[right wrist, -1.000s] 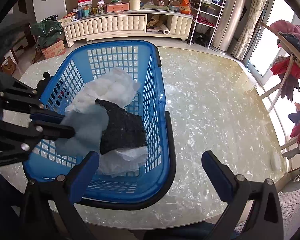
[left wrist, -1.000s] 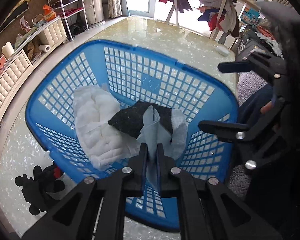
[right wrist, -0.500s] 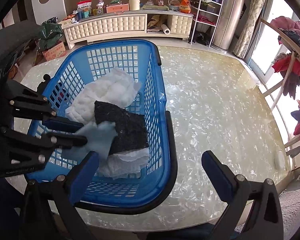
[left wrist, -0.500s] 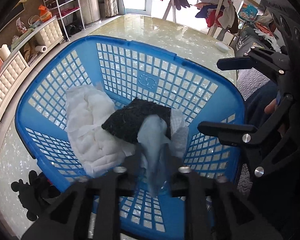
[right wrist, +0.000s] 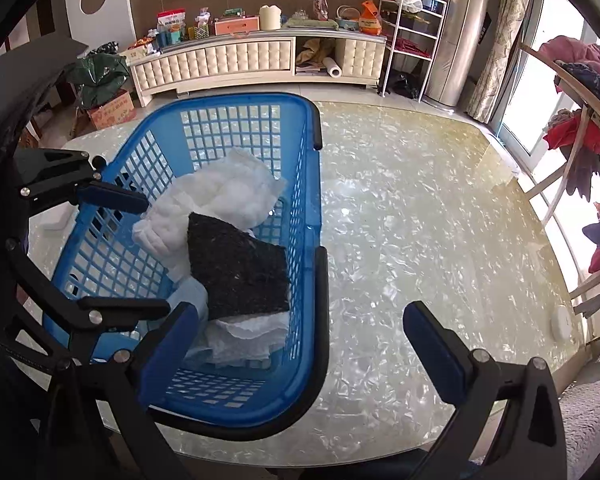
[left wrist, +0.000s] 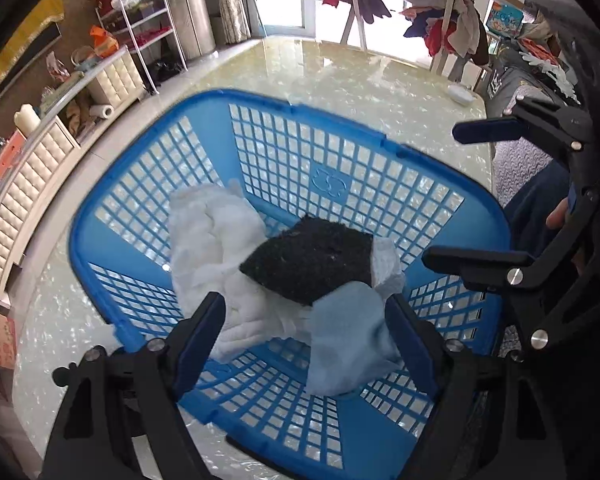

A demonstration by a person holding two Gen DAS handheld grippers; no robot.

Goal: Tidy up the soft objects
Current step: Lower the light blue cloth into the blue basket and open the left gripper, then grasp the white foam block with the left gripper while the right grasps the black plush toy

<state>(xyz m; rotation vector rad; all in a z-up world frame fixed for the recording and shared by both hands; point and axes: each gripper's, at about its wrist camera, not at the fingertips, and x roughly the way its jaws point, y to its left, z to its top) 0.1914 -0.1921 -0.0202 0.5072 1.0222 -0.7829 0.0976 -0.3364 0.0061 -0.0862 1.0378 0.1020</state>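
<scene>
The left gripper (left wrist: 306, 336) tilts steeply downward, its jaws opening, pads pressing on nothing; the right gripper (right wrist: 296, 344) tilts down likewise, jaws spread wide and empty, just beside it.

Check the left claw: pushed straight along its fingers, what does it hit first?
Probably the light blue cloth lying in the blue plastic lattice basket, right between the opening fingers of the left claw. The basket floor lies beneath it. Depth is uncertain through the fisheye.
</scene>
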